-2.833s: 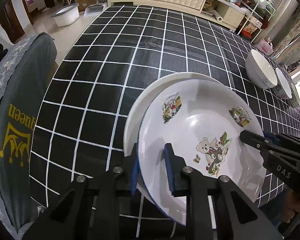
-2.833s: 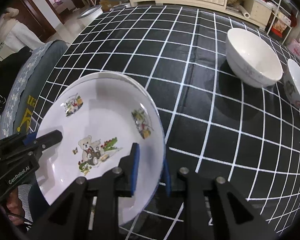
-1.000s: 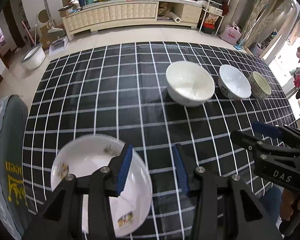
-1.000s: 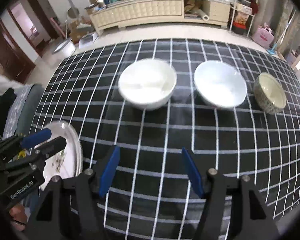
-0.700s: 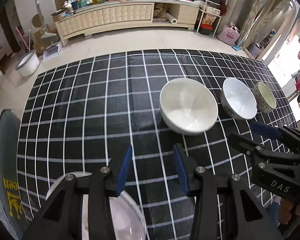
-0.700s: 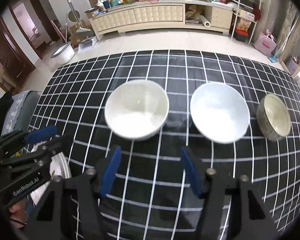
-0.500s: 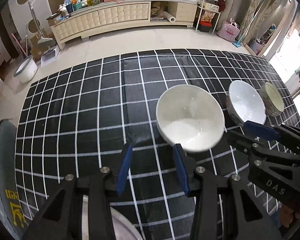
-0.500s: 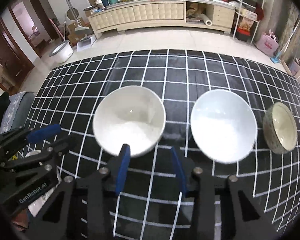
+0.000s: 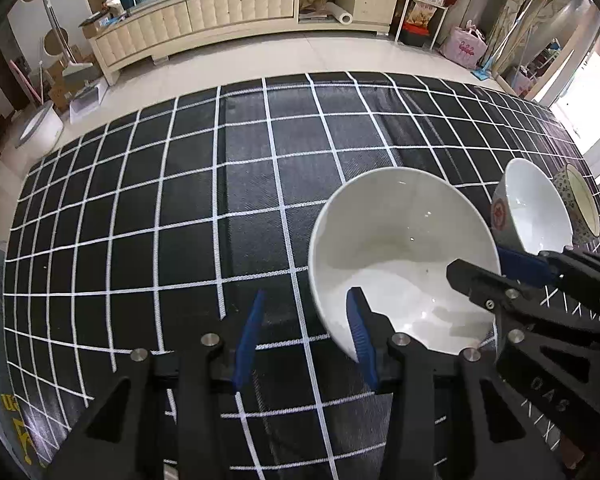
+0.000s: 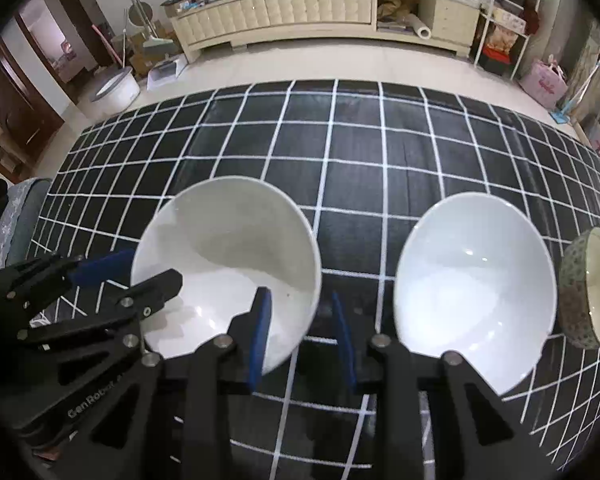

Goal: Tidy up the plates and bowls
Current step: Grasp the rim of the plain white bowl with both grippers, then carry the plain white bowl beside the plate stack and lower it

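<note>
A large white bowl (image 9: pixel 404 248) (image 10: pixel 228 256) stands on the black checked tablecloth. My left gripper (image 9: pixel 304 336) is open and straddles its left rim, one finger inside the bowl and one outside. My right gripper (image 10: pixel 302 334) is open and straddles its right rim the same way. A second white bowl (image 10: pixel 472 292) (image 9: pixel 532 208) with a red mark on its side stands to the right. A small patterned bowl (image 10: pixel 592 288) (image 9: pixel 580 204) stands beyond it.
The table's far edge (image 9: pixel 340 76) drops to a tiled floor with a cream cabinet (image 9: pixel 228 4) behind. A grey chair back (image 10: pixel 16 220) stands at the table's left end.
Both grippers let go of the bear-print plate, left it on the white plate at the left, swung right and closed in on the large white bowl, now straddling its rim.
</note>
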### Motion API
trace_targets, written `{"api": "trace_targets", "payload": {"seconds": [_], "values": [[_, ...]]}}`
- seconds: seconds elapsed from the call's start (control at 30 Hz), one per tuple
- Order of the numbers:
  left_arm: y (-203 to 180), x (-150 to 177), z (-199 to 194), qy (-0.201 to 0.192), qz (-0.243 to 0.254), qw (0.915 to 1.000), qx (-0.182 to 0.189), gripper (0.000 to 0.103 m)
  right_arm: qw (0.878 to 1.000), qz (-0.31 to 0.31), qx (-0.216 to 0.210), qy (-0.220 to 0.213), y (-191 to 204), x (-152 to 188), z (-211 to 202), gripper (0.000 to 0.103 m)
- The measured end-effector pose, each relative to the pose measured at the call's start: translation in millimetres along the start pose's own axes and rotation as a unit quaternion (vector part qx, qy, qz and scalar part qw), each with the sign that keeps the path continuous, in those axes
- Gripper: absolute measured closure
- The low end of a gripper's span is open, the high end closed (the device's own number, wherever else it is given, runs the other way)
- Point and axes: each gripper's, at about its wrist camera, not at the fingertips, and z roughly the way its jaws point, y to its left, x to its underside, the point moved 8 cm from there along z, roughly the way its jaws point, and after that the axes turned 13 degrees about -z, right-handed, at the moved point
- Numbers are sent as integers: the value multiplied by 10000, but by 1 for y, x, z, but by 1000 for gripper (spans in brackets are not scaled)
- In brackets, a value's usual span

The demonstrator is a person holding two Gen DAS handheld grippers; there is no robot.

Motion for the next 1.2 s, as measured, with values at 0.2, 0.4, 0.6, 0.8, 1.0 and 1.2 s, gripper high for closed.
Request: {"api": "trace_targets", "payload": {"seconds": [0.2,0.4,0.6,0.8,1.0,1.2], "values": [[-6,2,10,-18,71,10000,-24,70,9999,21,-120,65,2,2,9,79],[-17,11,20,26,84,10000,-7,86,10000,-28,-63,-51,0,1,8,86],[-25,26,5,-3,259,9997,6,86,9998,-51,165,-53,4,17,-4,91],[-19,48,-30,-50,223,9997,122,86,9999,-44,109,-105,20,34,-37,90],[-9,86,-66,-78,91,9997,204,86,9998,-18,48,-195,43,58,-73,91],[0,136,-95,-108,-8,9998,186,87,9998,-70,62,-196,67,91,-92,91]]}}
